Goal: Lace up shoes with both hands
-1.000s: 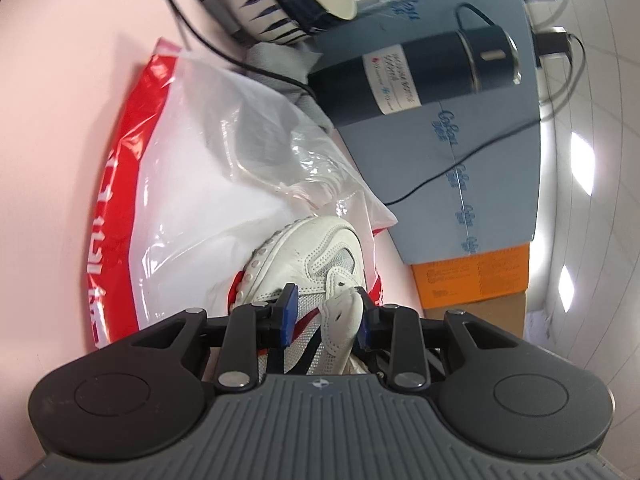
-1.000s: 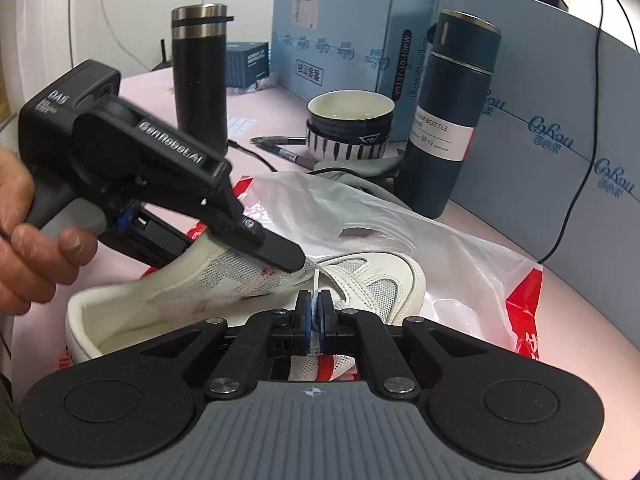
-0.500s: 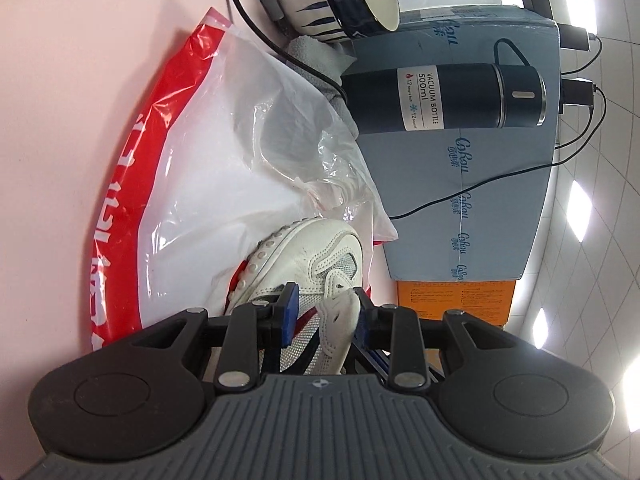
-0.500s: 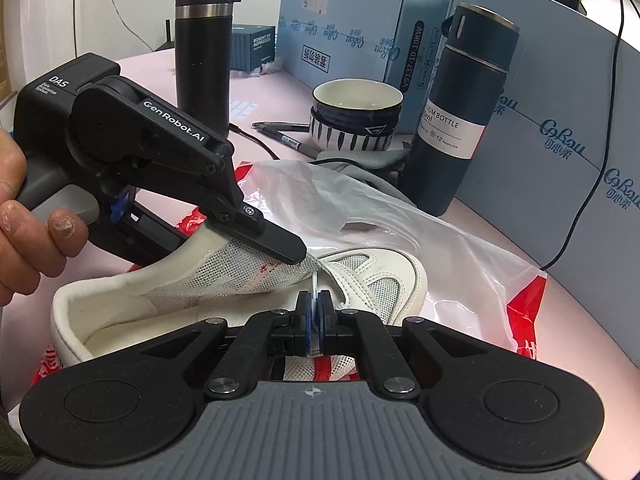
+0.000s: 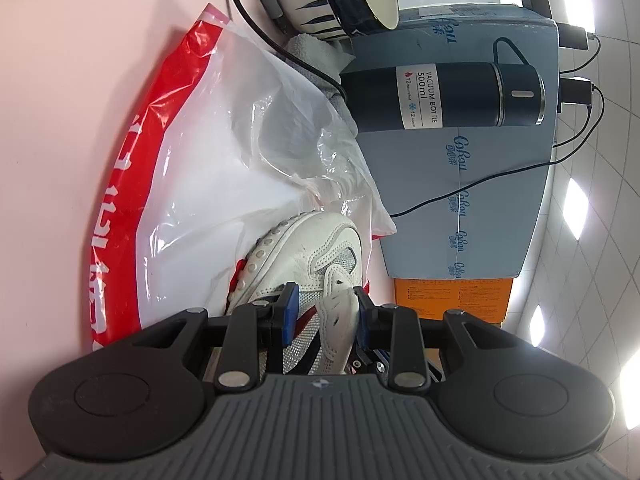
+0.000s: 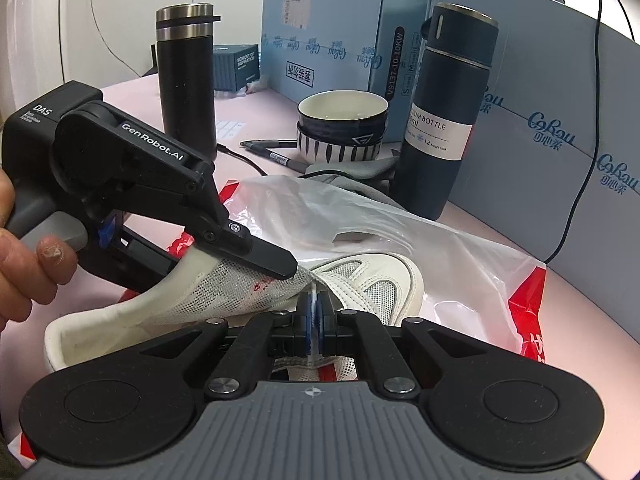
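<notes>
Right wrist view: right gripper [image 6: 315, 317] pinches the thin white lace [image 6: 314, 300] taut, while left gripper [image 5: 325, 307] clamps the white mesh-and-leather sneaker's [image 6: 360, 284] upper, steadying it on the red-and-clear plastic bag [image 6: 460, 264]

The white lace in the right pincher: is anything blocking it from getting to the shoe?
Nothing visible. The right gripper is shut on the lace right above the shoe, and the left gripper holds the shoe's upper beside it.

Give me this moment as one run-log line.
left gripper: clamped on shoe upper | right gripper: shut on lace | shoe: on plastic bag
</notes>
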A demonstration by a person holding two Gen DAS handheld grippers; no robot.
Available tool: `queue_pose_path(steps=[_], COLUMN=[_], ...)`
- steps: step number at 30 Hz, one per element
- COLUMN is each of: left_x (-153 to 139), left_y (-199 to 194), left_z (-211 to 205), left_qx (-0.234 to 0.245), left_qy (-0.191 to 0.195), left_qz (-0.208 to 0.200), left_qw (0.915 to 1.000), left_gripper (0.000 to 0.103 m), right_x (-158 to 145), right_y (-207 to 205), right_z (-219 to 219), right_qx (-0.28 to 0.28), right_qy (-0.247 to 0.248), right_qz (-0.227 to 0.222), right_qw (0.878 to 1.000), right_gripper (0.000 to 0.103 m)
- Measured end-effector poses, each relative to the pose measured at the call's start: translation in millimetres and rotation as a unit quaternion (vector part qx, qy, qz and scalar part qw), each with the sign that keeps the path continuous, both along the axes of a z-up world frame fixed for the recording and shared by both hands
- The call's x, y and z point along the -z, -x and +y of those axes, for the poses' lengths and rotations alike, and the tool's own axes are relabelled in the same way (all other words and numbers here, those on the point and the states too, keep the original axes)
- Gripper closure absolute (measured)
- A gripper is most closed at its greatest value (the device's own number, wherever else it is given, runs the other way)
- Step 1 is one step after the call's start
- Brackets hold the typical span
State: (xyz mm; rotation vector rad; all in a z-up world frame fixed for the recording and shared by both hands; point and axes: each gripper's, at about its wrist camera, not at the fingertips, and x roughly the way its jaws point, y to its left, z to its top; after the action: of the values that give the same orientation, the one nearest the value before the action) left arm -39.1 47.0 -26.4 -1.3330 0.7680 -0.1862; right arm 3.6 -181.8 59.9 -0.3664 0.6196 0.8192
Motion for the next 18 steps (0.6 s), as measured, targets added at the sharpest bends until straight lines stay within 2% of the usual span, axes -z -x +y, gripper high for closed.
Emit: queue_pose_path(steps=[9,10,13,15,16,18], left_x=[2.7,1.4,-13.9,-32.8,-43.3,-64.3], left_y=[0.5,0.0,-6.0,-11.1,-13.7,-17.2], left_z=[0.4,0.1,-2.6,-10.1,-16.6,-35.6], left_qx=[0.003,0.007,0.043,0.08,0.102,0.15], left_qy=[0.008,0.002,-0.056,-0.132,-0.178,-0.284], left_qz=[0.0,-0.002,-0.016,-0.033,-0.045,-0.07], left_qw=[1.0,1.0,0.9974,0.9874,0.9776,0.9444], left_gripper=[0.076,0.076,0.074,0.072,0.071,0.063], right_x=[3.5,4.0,4.6,3.9,3.5,2.6], right_y=[-3.3,-3.2,-2.6,-2.1,-2.3,-3.1], right_z=[0.9,0.2,-2.0,-3.3,-3.8,-5.5], right_qx=[0.006,0.006,0.008,0.007,0.006,0.004], right_qy=[-0.002,-0.004,-0.01,-0.014,-0.016,-0.021], right_qz=[0.001,0.001,0.003,0.004,0.004,0.008], right_qw=[1.0,1.0,1.0,1.0,1.0,1.0], right_gripper=[0.1,0.1,0.1,0.1,0.1,0.1])
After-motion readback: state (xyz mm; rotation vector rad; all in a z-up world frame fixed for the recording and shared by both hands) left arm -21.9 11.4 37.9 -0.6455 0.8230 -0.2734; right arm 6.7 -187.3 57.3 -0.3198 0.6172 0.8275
